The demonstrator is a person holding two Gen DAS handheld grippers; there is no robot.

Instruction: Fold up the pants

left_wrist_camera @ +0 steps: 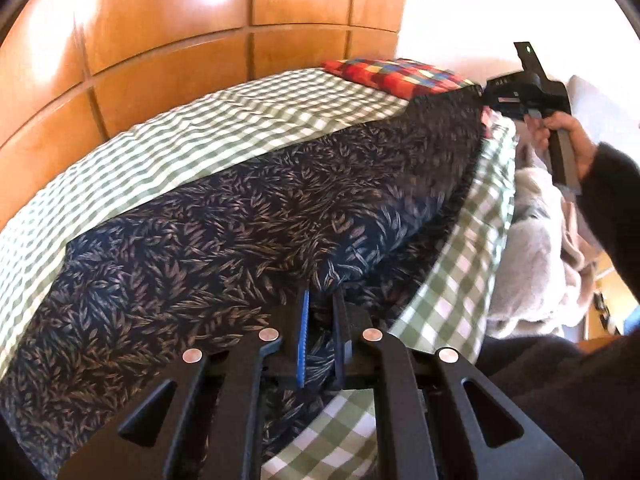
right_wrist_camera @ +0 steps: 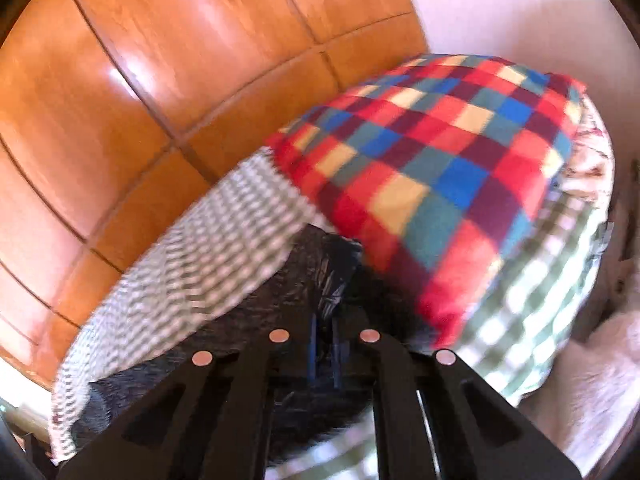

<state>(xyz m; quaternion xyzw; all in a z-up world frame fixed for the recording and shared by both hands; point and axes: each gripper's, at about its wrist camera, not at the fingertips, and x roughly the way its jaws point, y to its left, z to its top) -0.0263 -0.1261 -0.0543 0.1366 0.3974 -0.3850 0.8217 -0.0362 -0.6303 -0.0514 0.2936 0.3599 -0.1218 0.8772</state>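
Fold step: my left gripper (left_wrist_camera: 320, 300) pinches the dark leaf-print fabric pants (left_wrist_camera: 240, 208); right gripper (right_wrist_camera: 325, 320), blurred, seems clamped on their twelve-o'clock edge. Next, carry both edges over together.

- Right wrist view is smeared all over, so the checked sheet (right_wrist_camera: 208, 240) and the pillow (right_wrist_camera: 432, 168) are just blurry squares.
- The pants (right_wrist_camera: 304, 280) there are a dark smudge, print unreadable, and the right gripper (right_wrist_camera: 325, 344) has its jaws lost in that blur.
- In the left view, the pants (left_wrist_camera: 248, 216) run under the left gripper (left_wrist_camera: 322, 320), so the near hem is hidden.
- The hand (left_wrist_camera: 568, 140) and sleeve (left_wrist_camera: 616, 208) get cut off by the lens edge.
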